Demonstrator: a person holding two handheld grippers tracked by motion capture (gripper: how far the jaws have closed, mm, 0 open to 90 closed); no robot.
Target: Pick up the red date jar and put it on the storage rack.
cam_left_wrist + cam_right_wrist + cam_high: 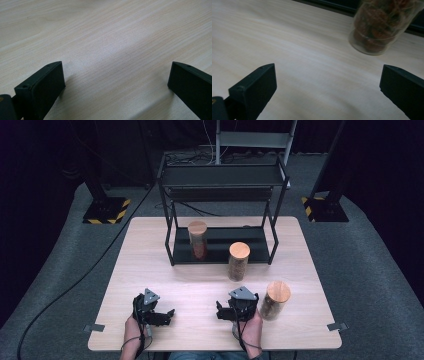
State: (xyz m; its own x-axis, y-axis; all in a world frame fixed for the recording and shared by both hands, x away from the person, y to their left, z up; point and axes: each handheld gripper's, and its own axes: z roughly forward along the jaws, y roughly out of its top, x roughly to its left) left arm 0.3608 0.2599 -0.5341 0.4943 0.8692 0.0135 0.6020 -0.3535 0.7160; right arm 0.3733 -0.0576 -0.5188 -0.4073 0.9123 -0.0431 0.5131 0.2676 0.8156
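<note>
— Judging from how things lie, how much of the work is seen as done?

— One clear glass jar with a round wooden lid and reddish filling [198, 240] is found already on the lower shelf of the black metal two-tier rack [170, 226]. A second lidded jar with brownish filling [238, 261] is placed on the pale wooden worktop [150, 270] just in front of the rack. A third lidded jar [275, 300] is seen just beside the right gripper [226, 312].

— And the grippers?

— Nothing is held. The jaws of the left gripper [162, 316] are spread wide over bare wood, and the jaws of the right gripper are spread wide too, with a jar base visible beyond them. It is judged that two jars remain to be shelved.
</note>
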